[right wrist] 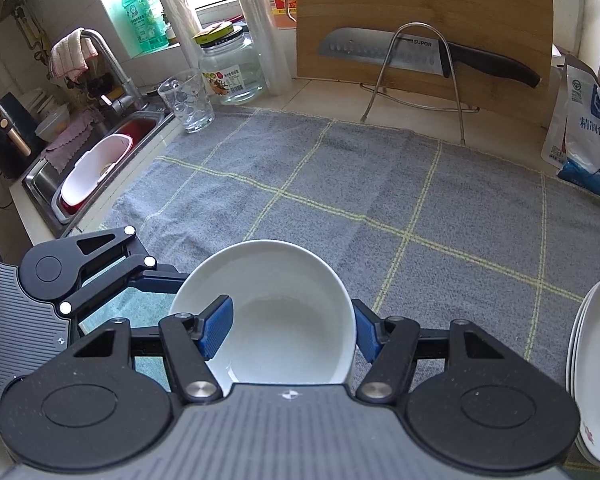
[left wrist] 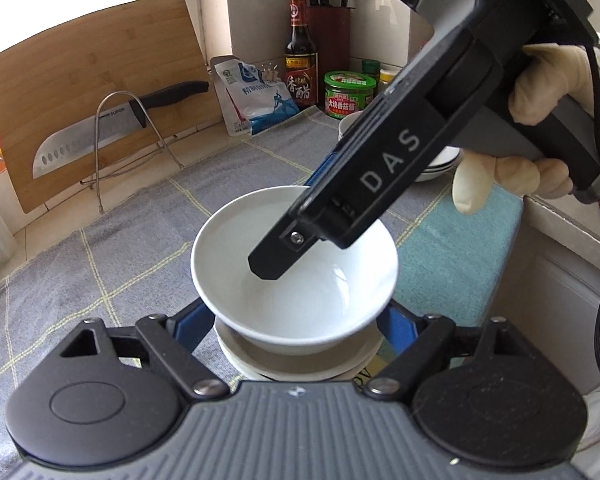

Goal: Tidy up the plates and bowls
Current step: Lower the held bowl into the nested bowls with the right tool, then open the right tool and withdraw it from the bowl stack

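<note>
White porcelain: a bowl sits low in the centre of the right wrist view, gripped by the right gripper, whose jaws are closed on its wall, one blue pad inside the rim and the other outside it at right. In the left wrist view the same bowl occupies mid-frame, directly above a stack of bowls (whether it touches the stack cannot be told). The left gripper has its jaws part open on either side of that stack; contact cannot be told. A gloved hand grips the right tool at upper right. A grey checked cloth covers the desk. A stack of plates lies at the right edge.
</note>
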`<action>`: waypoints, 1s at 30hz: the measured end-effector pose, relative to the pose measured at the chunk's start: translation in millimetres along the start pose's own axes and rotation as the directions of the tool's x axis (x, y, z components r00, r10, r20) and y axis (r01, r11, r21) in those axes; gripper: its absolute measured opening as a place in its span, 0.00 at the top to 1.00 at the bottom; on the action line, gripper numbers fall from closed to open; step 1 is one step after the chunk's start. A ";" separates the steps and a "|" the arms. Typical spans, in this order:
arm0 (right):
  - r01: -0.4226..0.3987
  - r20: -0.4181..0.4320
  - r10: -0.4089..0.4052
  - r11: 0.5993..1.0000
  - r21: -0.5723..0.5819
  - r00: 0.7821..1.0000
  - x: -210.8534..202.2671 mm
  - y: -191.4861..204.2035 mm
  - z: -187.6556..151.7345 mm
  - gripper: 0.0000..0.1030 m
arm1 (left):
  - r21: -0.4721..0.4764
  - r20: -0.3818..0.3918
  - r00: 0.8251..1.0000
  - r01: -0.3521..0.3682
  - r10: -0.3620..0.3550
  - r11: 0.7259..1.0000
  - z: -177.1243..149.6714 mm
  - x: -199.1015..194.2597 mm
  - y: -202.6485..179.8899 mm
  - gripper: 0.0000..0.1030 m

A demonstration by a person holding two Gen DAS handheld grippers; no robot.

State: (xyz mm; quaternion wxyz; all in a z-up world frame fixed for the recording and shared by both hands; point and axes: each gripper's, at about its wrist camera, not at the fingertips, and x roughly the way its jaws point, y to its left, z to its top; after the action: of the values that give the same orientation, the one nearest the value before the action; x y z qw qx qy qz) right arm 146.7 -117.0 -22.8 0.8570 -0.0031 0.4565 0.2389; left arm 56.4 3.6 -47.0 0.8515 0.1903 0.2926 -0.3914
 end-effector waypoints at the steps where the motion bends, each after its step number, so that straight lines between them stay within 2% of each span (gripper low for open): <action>1: -0.003 -0.003 0.003 1.000 0.001 1.000 0.8 -0.2 -0.8 0.33 | -0.005 -0.007 1.000 0.006 -0.006 1.000 -0.2 0.7 0.4 0.15; 10: -0.002 -0.006 0.002 1.000 -0.001 1.000 3.4 -1.5 -0.9 0.33 | -0.018 -0.016 1.000 0.017 -0.017 1.000 -3.1 0.4 -0.5 0.15; 15: 0.002 -0.004 -0.002 1.000 -0.009 1.000 4.8 -0.3 0.4 0.31 | -0.015 -0.009 1.000 0.011 -0.011 1.000 -5.7 0.0 0.8 0.09; 18: -0.001 -0.002 0.001 1.000 -0.024 1.000 3.7 2.8 0.1 0.26 | 0.000 -0.006 1.000 0.014 -0.014 1.000 -6.0 -4.7 1.5 0.09; 20: 0.005 0.003 -0.005 0.999 -0.037 1.000 2.5 6.0 -1.0 0.12 | 0.010 -0.002 1.000 0.019 -0.019 1.000 -6.6 -9.6 2.2 0.08; 23: 0.028 0.015 -0.028 0.998 -0.064 1.000 0.5 10.6 -3.3 0.05 | 0.015 0.001 1.000 0.022 -0.022 1.000 -7.5 -16.3 4.2 0.07; 25: 0.048 0.027 -0.046 0.996 -0.080 0.999 -1.1 13.2 -5.2 0.01 | 0.007 0.006 1.000 0.027 -0.027 1.000 -7.8 -20.4 6.3 0.07; 30: 0.062 0.047 -0.057 0.992 -0.114 0.997 -5.5 19.8 -9.6 0.01 | -0.011 0.023 0.999 0.037 -0.037 0.999 -8.1 -26.3 9.5 0.05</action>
State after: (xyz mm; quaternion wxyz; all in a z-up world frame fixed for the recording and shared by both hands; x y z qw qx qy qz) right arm 128.4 -103.8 -19.9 0.8719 -0.0609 0.4227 0.2395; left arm 47.2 28.5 -35.2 0.8484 0.1756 0.2886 -0.4074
